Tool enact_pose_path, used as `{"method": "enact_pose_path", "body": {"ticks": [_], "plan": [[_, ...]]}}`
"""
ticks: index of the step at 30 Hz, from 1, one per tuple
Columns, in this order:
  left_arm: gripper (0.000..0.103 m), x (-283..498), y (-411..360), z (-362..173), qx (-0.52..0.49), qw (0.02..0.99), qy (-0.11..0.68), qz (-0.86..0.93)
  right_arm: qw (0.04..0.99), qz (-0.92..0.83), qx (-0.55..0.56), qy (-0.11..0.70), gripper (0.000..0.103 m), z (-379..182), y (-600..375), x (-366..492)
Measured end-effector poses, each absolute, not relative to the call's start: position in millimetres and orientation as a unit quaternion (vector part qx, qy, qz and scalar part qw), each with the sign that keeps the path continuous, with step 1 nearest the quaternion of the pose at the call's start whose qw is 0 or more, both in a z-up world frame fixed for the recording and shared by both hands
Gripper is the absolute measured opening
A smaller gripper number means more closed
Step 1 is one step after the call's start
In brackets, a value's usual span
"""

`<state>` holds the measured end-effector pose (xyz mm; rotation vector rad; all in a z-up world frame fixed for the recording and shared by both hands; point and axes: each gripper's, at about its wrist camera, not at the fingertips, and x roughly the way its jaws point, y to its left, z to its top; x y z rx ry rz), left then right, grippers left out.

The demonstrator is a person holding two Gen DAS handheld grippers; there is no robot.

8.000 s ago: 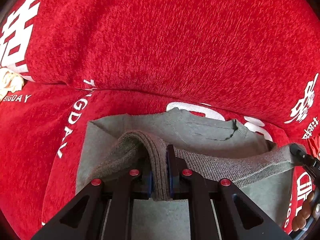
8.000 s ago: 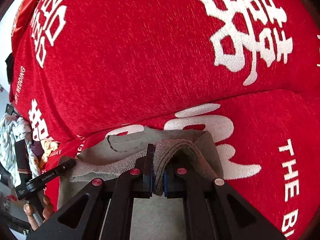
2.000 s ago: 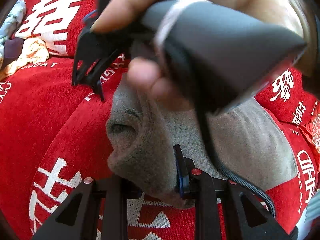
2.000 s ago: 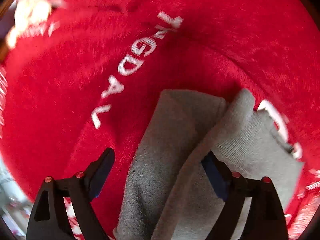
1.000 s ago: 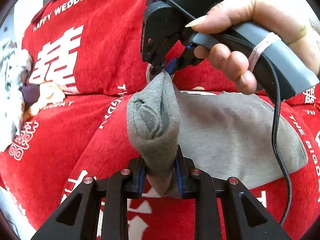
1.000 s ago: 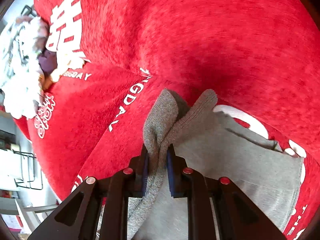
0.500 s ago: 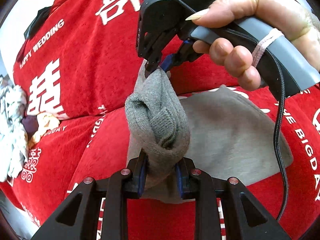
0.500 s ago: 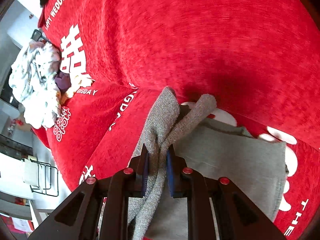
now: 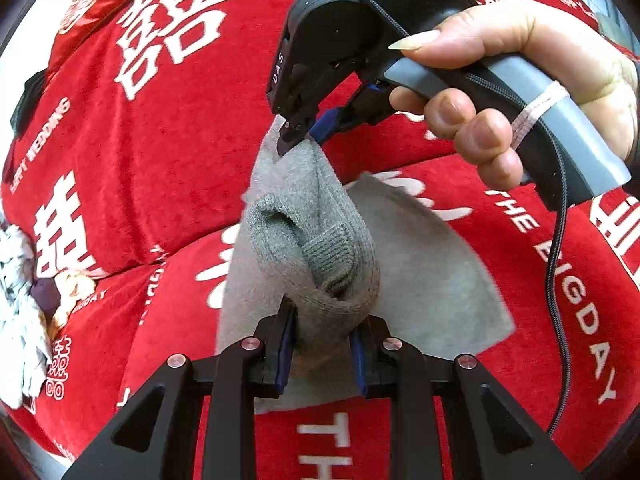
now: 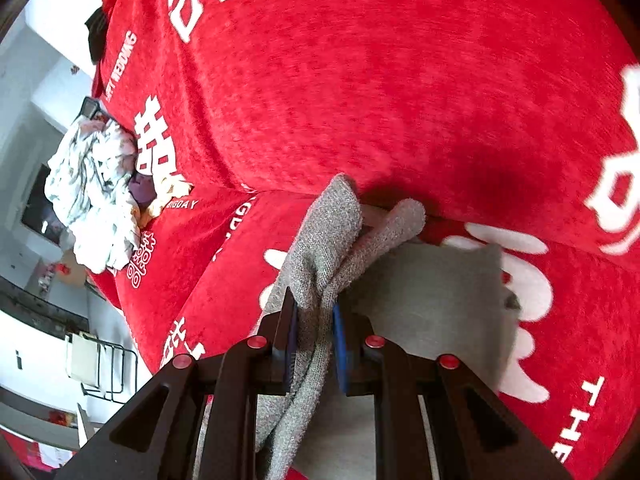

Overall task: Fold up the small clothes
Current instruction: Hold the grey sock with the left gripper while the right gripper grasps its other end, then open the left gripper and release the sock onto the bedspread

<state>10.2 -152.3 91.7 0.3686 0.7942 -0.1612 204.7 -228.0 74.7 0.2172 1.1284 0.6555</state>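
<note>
A small grey knit garment (image 9: 420, 280) lies partly on the red sofa seat, its left side lifted and bunched. My left gripper (image 9: 325, 330) is shut on the lower bunch of the grey knit. In the left wrist view my right gripper (image 9: 302, 136), held by a hand, pinches the top edge of the same fold above it. In the right wrist view my right gripper (image 10: 314, 316) is shut on the grey knit (image 10: 328, 232), with the flat part (image 10: 432, 292) of the garment lying to the right.
The red sofa cover (image 9: 180, 128) with white lettering fills both views, backrest (image 10: 380, 80) behind the garment. A pile of light crumpled clothes (image 10: 92, 188) lies at the sofa's left end, also in the left wrist view (image 9: 16, 312). A cable (image 9: 560, 248) hangs from the right gripper.
Both grippers have raised the bunched left side of the garment higher off the seat. The right gripper's end of the fold is farther above the left gripper than before.
</note>
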Motion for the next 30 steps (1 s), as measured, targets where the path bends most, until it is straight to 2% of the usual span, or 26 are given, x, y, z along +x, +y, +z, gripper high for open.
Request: {"method": "enact_pose_path", "body": {"ticks": [16, 30], "plan": [[0.026, 11.1, -229.1, 44.3, 0.244, 0.87, 0.416, -0.106, 0.779, 0.295, 0.202, 0.515, 0.017, 8.3, -321.8, 198.4], [0.026, 10.8, -250.1, 27.2, 0.28, 0.859, 0.417, -0.098, 0.767, 0.28, 0.245, 0.523, 0.017, -33.4, -349.3, 200.8]]}}
